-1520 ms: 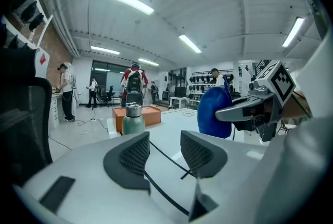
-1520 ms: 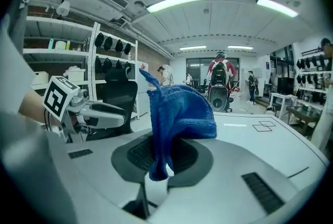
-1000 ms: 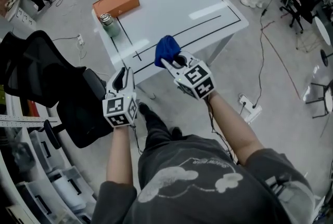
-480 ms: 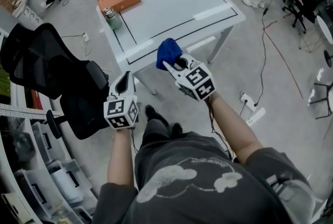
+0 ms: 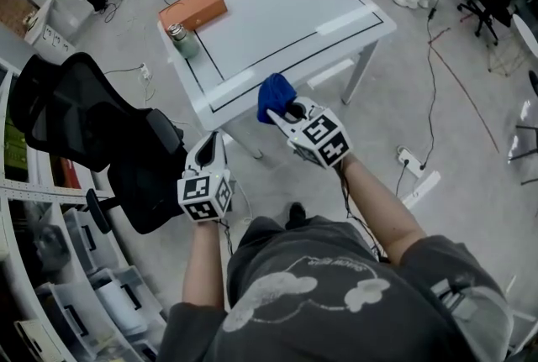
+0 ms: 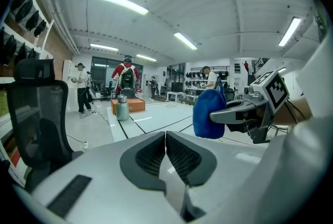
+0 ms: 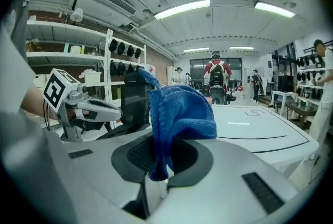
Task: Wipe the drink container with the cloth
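Left of the white counter [image 5: 277,24] marked with black taped lines, grey storage shelving [image 5: 76,301] stacked with bins edges the workshop. A black mesh office chair [image 5: 84,112] stands on the grey concrete floor [image 5: 454,100] off the counter's near-left corner. The left tongs [image 5: 215,142], held short of the counter's near edge, are closed tip to tip with nothing between them.

On the counter's far-left corner stands the drink container, a grey-green metal bottle [image 5: 182,39] with a silver cap. It is upright, just beside an orange rectangular box [image 5: 193,7] that lies along the counter's far end.

Over the counter's near edge hangs a bunched blue terry cloth [image 5: 273,93], well apart from the bottle. The right tongs [image 5: 284,112] are clamped on it, a fold of cloth pinched between the two jaws and the rest flopping over the top.

Beyond the counter's far end a person in a red top [image 7: 216,80] with a backpack stands facing away, under white ceiling strip lights [image 7: 182,8]. Right of the counter, black cables [image 5: 437,58] trail across the floor, and a white power strip [image 5: 412,160] lies off the counter's near-right leg.
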`<state>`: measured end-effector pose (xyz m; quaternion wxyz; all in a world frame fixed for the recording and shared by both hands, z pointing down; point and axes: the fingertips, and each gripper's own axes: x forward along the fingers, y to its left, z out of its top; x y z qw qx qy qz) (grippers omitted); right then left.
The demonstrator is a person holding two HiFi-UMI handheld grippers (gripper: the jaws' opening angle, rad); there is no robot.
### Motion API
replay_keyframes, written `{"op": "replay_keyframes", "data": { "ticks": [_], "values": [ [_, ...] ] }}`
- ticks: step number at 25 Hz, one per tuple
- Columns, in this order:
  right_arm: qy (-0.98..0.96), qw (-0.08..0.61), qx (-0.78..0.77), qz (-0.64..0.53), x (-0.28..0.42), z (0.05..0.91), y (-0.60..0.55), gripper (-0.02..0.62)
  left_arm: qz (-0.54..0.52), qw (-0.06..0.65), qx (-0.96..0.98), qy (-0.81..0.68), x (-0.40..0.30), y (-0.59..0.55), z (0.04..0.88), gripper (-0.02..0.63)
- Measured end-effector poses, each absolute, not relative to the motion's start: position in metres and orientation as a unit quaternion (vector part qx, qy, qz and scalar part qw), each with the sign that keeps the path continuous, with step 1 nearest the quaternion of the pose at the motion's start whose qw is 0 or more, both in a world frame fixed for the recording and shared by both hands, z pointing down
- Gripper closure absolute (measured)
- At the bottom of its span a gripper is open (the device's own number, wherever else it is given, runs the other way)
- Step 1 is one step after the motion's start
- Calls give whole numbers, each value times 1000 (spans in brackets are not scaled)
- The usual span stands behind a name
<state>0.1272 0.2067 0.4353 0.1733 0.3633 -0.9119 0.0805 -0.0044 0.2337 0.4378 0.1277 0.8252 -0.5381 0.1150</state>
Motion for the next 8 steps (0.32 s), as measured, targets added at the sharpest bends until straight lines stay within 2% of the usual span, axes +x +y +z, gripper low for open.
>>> {"op": "replay_keyframes", "data": {
  "ticks": [8],
  "values": [
    [-912,181,361,77,121,436,212,552,112,140,821,-541,-13,239,442,600]
  ]
}}
